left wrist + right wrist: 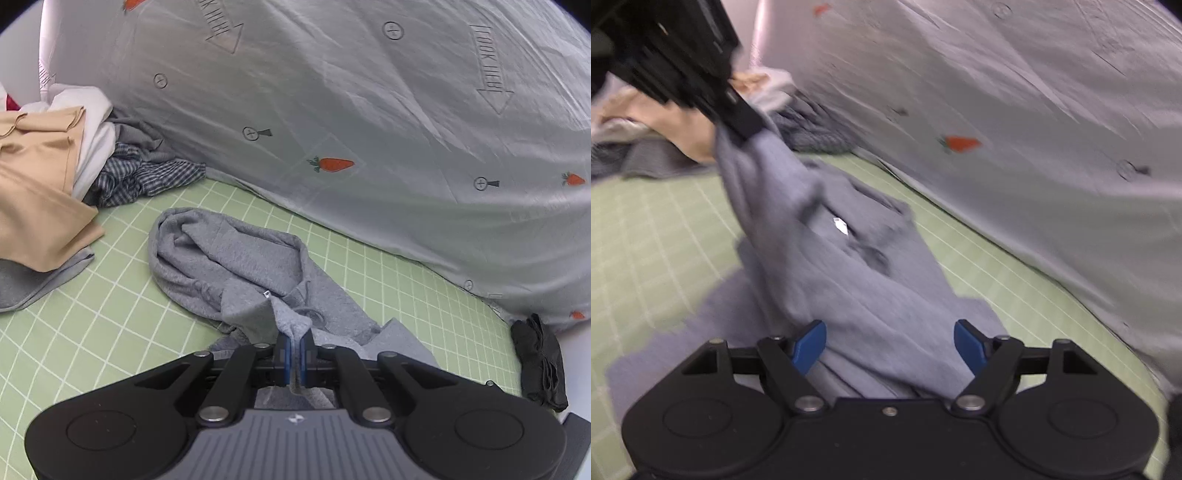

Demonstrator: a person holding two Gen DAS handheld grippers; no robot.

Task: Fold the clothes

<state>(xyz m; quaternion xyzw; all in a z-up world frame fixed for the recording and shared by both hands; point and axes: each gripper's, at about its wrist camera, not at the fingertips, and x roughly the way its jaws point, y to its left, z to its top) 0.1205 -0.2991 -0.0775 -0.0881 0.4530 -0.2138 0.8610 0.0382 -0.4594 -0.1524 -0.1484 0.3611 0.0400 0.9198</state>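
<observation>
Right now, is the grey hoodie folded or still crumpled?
Crumpled: the grey hoodie lies bunched on the green sheet, one edge pinched in the left gripper.

Both wrist cameras sit close, angled down along their fingers, sharing the grey hoodie [236,266] on the green checked sheet [110,332] and the carrot-print duvet [1015,147] behind.
</observation>
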